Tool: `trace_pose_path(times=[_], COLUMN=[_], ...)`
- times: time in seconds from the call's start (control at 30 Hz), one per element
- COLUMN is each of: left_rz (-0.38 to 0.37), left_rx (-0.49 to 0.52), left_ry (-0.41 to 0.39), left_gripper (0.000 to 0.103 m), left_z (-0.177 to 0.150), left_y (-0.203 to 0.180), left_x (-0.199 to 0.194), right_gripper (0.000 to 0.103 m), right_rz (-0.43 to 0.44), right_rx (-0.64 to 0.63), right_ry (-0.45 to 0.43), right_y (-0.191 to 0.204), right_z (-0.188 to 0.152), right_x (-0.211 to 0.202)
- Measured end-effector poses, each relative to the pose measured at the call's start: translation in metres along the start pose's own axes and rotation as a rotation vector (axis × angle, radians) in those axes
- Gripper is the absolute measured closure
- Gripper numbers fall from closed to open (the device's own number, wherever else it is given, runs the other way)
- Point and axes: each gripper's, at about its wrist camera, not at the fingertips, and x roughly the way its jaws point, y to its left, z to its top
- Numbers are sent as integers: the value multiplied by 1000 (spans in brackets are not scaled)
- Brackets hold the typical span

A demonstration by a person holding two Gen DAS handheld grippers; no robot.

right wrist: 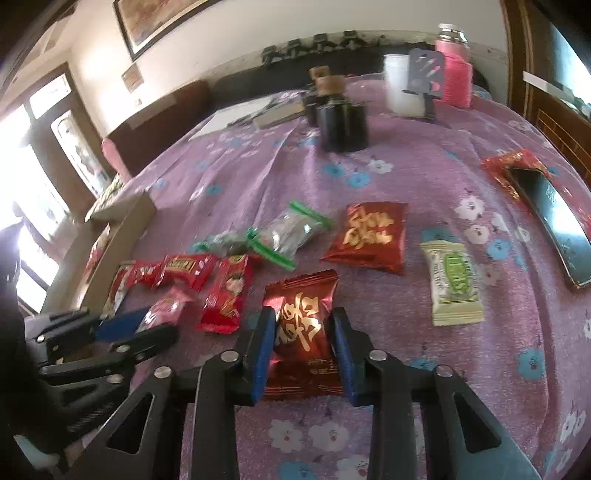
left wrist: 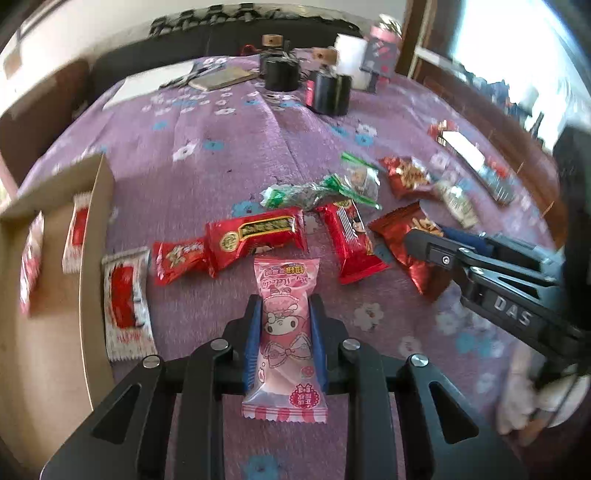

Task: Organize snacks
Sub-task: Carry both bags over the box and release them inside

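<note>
Left tongs [left wrist: 284, 314] pinch a pink cartoon-printed packet [left wrist: 284, 332] — right tongs [right wrist: 303, 325] pinch a red gold-lettered packet [right wrist: 301, 332].

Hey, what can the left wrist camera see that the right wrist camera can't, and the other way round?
Left wrist only: two white-and-red packets inside the cardboard box, and the cartoon print on the pink snack in the left gripper. Right wrist only: a framed picture on the wall, and the gold lettering on the red snack between the right gripper jaws. Both: the purple flowered cloth, green-sealed clear bags and black cylinders.
</note>
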Motion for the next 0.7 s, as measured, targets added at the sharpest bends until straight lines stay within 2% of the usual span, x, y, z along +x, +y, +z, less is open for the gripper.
trace_pose_path(times=[0.27,0.43,0.57,0.7], left_rz=[-134,-179,-173,-89], left_rx=[-122,-179,-227,-265], left_ry=[-61,-114,-139,-166], left_gripper=[82,82,82,81], left_z=[-11,-20,-24,-25], left_y=[23,45,75,117], left_x=[-40,-74,-97,-113], right_gripper=[75,75,75,76], right_rz=[5,34,43,90], right_rx=[71,82,97,75], right_ry=[-62,-105,-114,-110], right_y=[-12,-10,-6,13], right_z=[3,2,1,4], right_x=[-11,-22,-33,-48])
